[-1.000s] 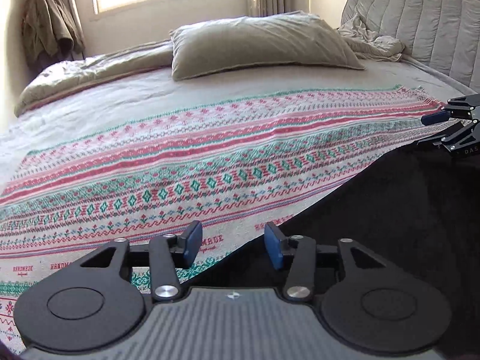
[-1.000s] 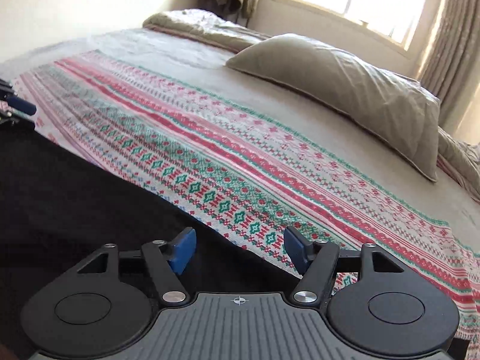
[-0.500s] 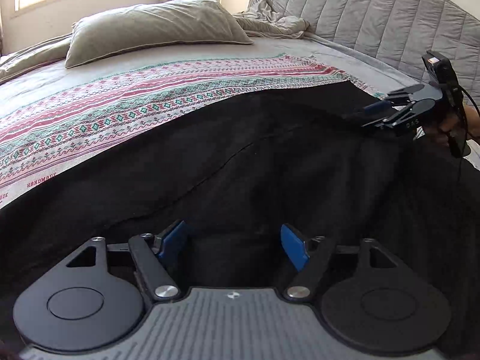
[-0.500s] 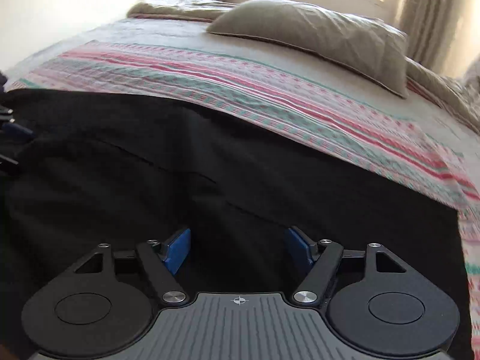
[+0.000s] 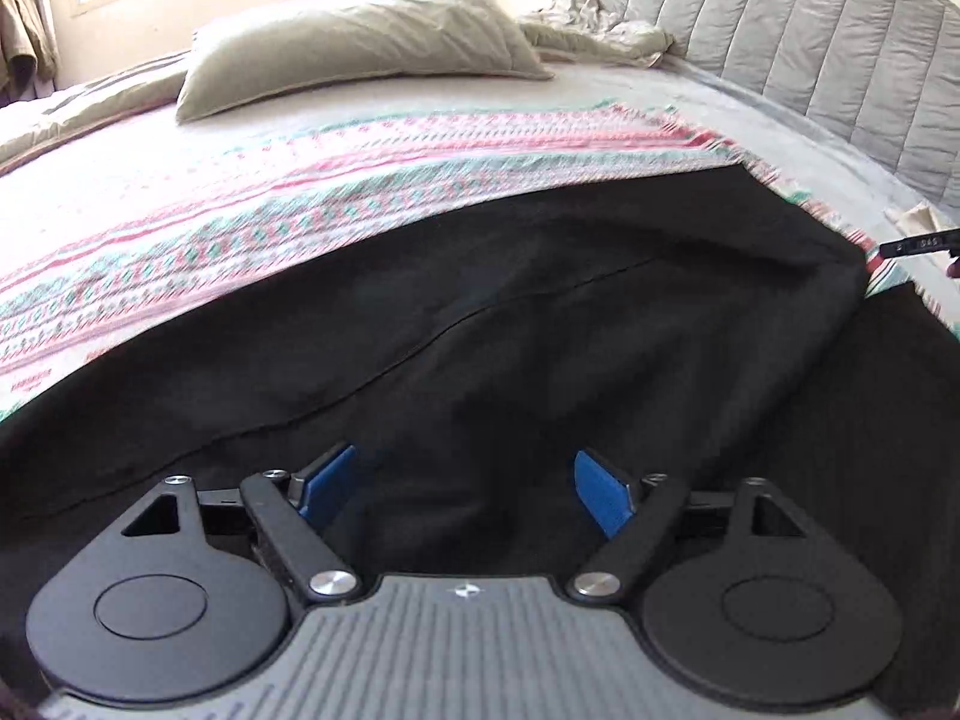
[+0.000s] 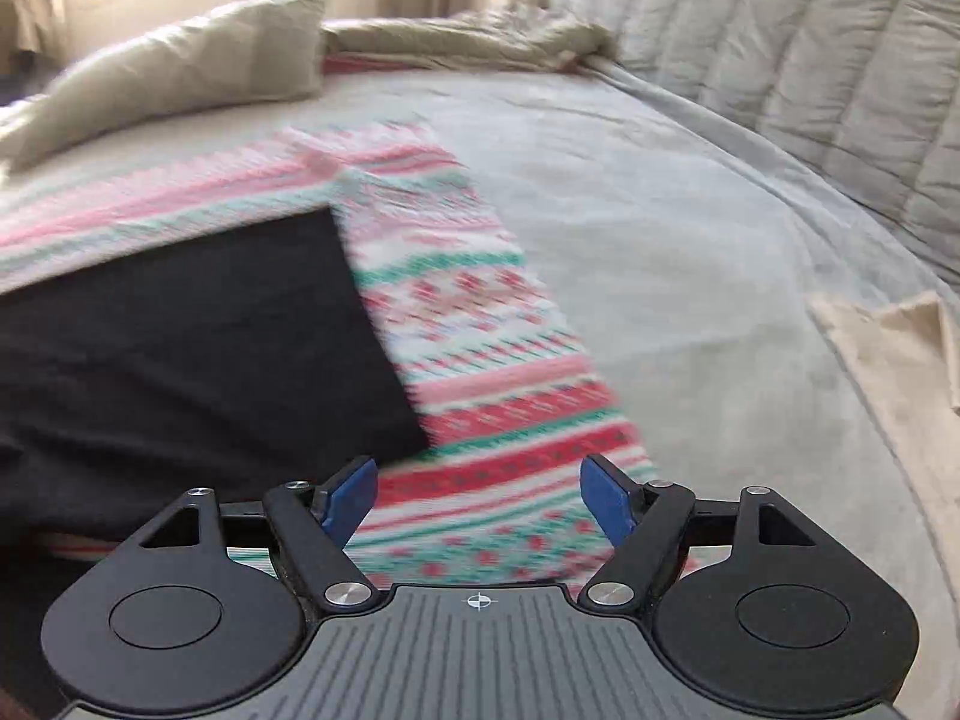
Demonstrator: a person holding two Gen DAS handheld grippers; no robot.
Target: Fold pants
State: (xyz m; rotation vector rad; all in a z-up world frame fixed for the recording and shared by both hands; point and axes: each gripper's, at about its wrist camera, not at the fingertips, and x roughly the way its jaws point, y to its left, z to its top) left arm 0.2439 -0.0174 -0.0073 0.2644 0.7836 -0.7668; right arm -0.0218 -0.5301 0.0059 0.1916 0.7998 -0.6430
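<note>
Black pants (image 5: 540,324) lie spread flat over a patterned red, green and white blanket (image 5: 300,204) on the bed. My left gripper (image 5: 465,489) hovers over the dark cloth, its jaws opening wide with nothing pinched between the blue pads. In the right wrist view the pants (image 6: 180,330) end in a straight edge at the left, and my right gripper (image 6: 480,498) is over the blanket (image 6: 492,360) just past that edge, jaws opening, nothing held. A tip of the right gripper (image 5: 918,245) shows at the far right of the left wrist view.
A grey pillow (image 5: 354,42) lies at the back of the bed, rumpled bedding (image 5: 600,36) beside it. A quilted grey headboard (image 6: 810,60) curves along the right. A beige cloth (image 6: 888,360) lies on the grey sheet (image 6: 690,210) at right.
Both grippers swung to the right along the pants and opened wider. The right one left the black cloth and now sits over the blanket past the pants' end.
</note>
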